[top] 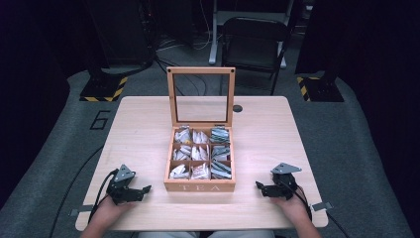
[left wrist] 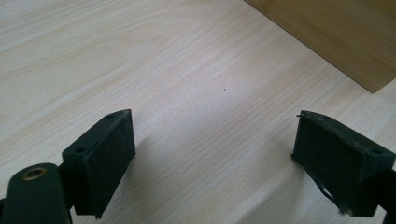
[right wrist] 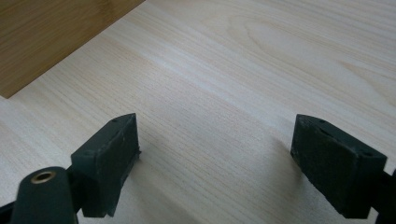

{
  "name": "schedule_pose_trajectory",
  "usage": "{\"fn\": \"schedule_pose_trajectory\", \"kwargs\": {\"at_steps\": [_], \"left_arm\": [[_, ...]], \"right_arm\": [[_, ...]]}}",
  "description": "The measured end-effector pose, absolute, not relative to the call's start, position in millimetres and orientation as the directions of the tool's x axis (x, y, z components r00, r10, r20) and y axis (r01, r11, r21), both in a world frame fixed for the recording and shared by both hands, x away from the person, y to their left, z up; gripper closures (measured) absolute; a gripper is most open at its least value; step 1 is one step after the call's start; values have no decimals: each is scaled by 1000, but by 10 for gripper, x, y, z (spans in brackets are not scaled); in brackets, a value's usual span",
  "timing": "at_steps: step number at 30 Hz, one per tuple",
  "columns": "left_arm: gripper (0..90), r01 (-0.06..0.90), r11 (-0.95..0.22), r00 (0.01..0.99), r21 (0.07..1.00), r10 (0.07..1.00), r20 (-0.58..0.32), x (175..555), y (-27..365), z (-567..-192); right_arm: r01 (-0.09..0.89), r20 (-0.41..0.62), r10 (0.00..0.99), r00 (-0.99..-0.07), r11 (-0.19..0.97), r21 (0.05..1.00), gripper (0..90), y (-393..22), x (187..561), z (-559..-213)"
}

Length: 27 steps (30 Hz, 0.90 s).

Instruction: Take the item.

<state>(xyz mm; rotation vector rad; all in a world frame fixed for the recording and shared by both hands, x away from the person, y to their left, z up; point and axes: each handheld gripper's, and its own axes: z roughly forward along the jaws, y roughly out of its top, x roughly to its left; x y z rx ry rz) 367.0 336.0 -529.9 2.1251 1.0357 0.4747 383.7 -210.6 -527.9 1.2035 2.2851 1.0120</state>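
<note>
Open bamboo tea box (top: 200, 187) with glass lid raised, standing at table centre, "TEA" readable on front wall, nine compartments full of tea sachets (top: 200, 171). Left gripper (top: 143, 190) at 8 o'clock from box, jaws wide, nothing between. Right gripper (top: 259, 187) at 4 o'clock, jaws wide too, resting on pale wooden table (top: 138, 124).

Light wooden table (top: 138, 124), open tea box (top: 200, 184)
</note>
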Motion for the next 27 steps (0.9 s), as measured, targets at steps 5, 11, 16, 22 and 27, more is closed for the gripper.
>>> {"fn": "schedule_pose_trajectory", "kwargs": {"at_steps": [5,11,16,22,27], "left_arm": [[126,529,-422,610,736,792,16,3670,3360,-5299],[125,530,-422,610,736,792,16,3670,3360,-5299],[126,529,-424,611,735,792,16,3671,3361,-5299],[126,528,-424,611,736,791,18,3672,3361,-5299],[126,529,-423,610,736,792,16,3670,3360,-5299]], "right_arm": [[557,9,819,-574,383,737,164,-2115,3839,-5276],[561,2,830,-558,375,738,201,-2118,3841,-5267],[582,11,839,-544,367,726,228,-2130,3841,-5240],[589,-9,845,-534,380,713,254,-2122,3837,-5217],[571,-20,826,-564,407,713,312,-2123,3820,-5177]]}}
